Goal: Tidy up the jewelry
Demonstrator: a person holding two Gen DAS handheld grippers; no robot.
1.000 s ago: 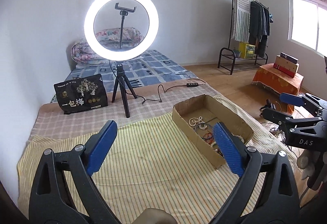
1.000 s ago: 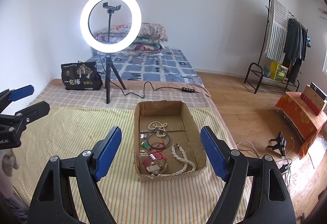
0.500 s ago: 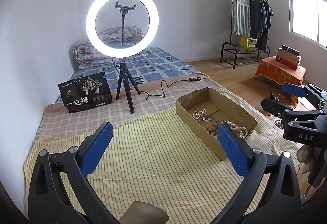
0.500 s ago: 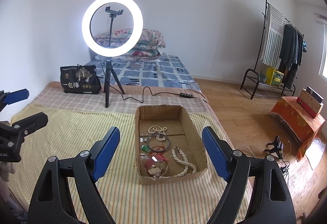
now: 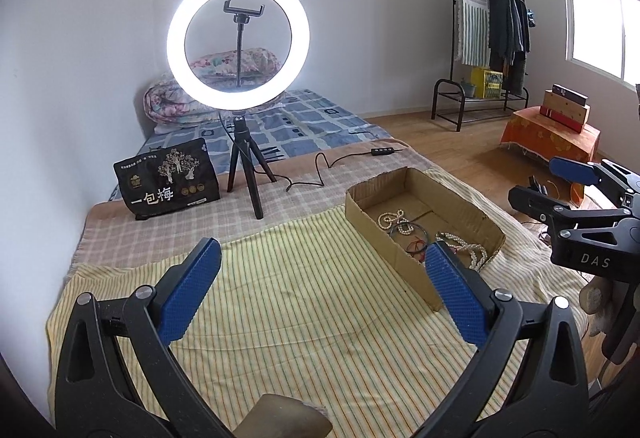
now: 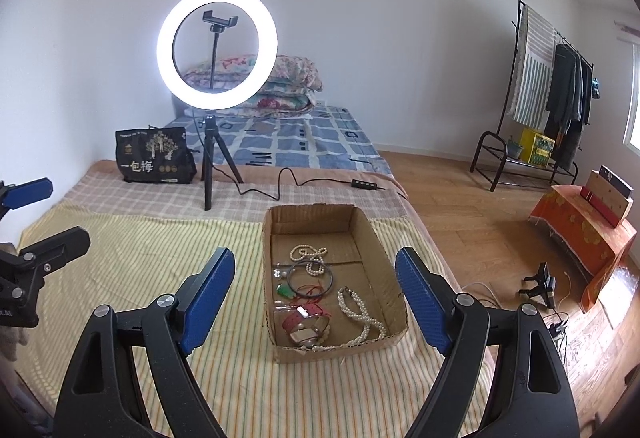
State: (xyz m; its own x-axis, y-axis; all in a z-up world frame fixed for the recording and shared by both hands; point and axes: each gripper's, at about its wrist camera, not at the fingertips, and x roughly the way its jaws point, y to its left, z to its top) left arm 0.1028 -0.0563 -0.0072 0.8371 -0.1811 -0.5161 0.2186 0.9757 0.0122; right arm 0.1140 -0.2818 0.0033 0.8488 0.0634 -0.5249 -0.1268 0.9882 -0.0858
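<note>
The left gripper (image 5: 320, 294), black with blue ribbed pads, is held above the yellow striped cloth (image 5: 280, 310) with its fingers spread wide, and nothing is held between them. The right gripper (image 6: 314, 298), of the same kind, is also held with its fingers wide apart and empty, and it is pointed toward the shallow brown cardboard box (image 6: 378, 250) that lies on the cloth. In the left wrist view the right gripper (image 5: 568, 194) is seen at the right edge, beside the box (image 5: 384, 234).

The jewelry is all kept inside the box. A short white pearl strand (image 6: 309, 255) is placed near the far end. A thin dark round bangle (image 6: 310, 277) is laid just in front of it, with a small green pendant (image 6: 285, 291) beside it on the left. A red wristband (image 6: 306, 316) is found near the front wall, and a long white pearl necklace (image 6: 362, 316) is curled at the front right corner.

Behind the cloth, a lit white ring light on a black tripod (image 6: 217, 48) is set on a pink checked blanket (image 6: 160, 198), and a black bag with white Chinese letters (image 6: 152, 156) is standing to the left of it.
</note>
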